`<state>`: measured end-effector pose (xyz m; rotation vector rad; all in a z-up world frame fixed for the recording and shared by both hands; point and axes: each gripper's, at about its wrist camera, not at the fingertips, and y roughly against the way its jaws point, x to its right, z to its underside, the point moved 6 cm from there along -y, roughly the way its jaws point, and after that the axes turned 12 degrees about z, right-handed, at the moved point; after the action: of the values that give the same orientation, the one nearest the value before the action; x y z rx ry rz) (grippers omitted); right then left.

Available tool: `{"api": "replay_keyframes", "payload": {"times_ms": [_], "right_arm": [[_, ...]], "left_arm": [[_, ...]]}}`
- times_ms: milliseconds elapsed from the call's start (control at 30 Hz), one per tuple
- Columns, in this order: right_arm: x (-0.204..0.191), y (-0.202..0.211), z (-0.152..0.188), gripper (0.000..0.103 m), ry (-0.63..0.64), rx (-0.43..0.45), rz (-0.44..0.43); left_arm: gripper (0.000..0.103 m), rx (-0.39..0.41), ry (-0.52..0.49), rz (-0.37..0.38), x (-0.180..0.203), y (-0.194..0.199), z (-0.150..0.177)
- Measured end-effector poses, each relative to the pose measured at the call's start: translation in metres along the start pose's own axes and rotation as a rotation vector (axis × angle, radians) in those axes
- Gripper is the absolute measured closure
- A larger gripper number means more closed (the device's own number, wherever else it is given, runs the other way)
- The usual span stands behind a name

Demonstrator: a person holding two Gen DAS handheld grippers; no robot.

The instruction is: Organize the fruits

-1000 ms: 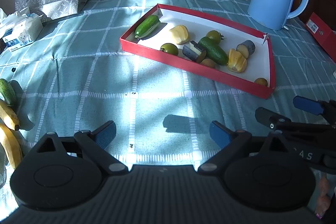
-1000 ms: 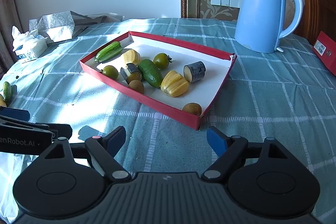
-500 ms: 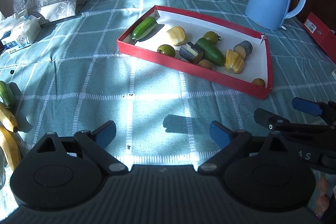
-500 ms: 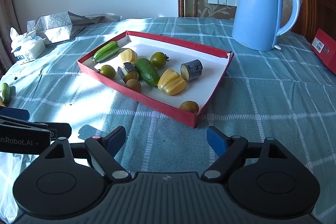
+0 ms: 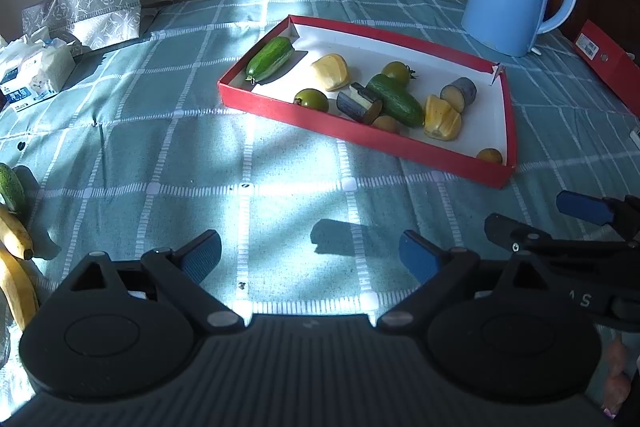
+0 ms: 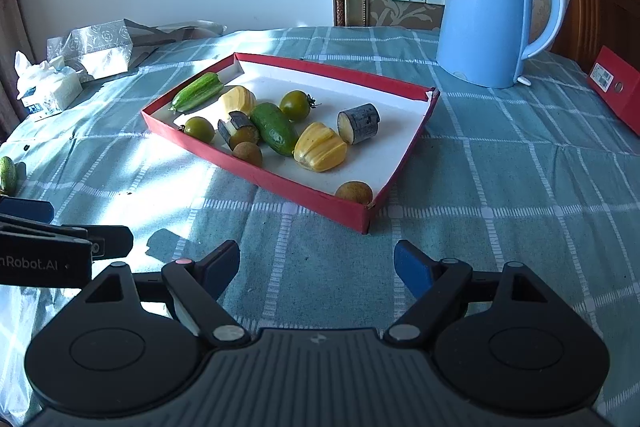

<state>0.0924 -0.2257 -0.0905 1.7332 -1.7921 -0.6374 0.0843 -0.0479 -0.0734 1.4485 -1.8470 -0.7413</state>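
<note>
Hard sunlight falls in bright, glaring patches across the table (image 5: 160,131), throwing sharp dark shadows; fisheye distortion bends the edges, and focus stays crisp.

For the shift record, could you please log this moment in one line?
left tool: open, empty | right tool: open, empty | red tray: holds fruits | bananas: outside tray

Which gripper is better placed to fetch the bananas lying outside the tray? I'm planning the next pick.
Left, probably. The bananas lie at the far left edge of the left wrist view, close beside the left gripper, whose jaws are open and empty. The right gripper, also open, faces the red tray instead.
</note>
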Motion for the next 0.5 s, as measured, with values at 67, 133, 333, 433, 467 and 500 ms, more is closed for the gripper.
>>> {"api": "replay_keyframes", "payload": {"times_ms": [67, 133, 333, 433, 467, 500], "right_arm": [[0.000, 0.000, 0.000, 0.019, 0.000, 0.001, 0.002], [0.001, 0.000, 0.000, 0.019, -0.003, 0.002, 0.003], [0.005, -0.002, 0.001, 0.019, -0.009, 0.007, 0.017], [0.009, -0.005, 0.003, 0.019, -0.017, 0.008, 0.030], [0.011, -0.007, 0.004, 0.019, -0.022, 0.006, 0.033], [0.012, -0.008, 0.004, 0.019, -0.026, 0.005, 0.036]], "left_arm": [[0.008, 0.000, 0.002, 0.001, 0.000, 0.000, 0.000], [0.008, 0.000, 0.004, 0.006, 0.000, -0.001, 0.000], [0.011, 0.020, -0.035, 0.003, 0.006, 0.002, -0.002], [0.017, 0.029, -0.056, -0.005, 0.008, 0.003, -0.001], [0.019, 0.034, -0.061, -0.008, 0.008, 0.003, -0.001], [0.020, 0.038, -0.067, -0.011, 0.008, 0.004, -0.001]]}}
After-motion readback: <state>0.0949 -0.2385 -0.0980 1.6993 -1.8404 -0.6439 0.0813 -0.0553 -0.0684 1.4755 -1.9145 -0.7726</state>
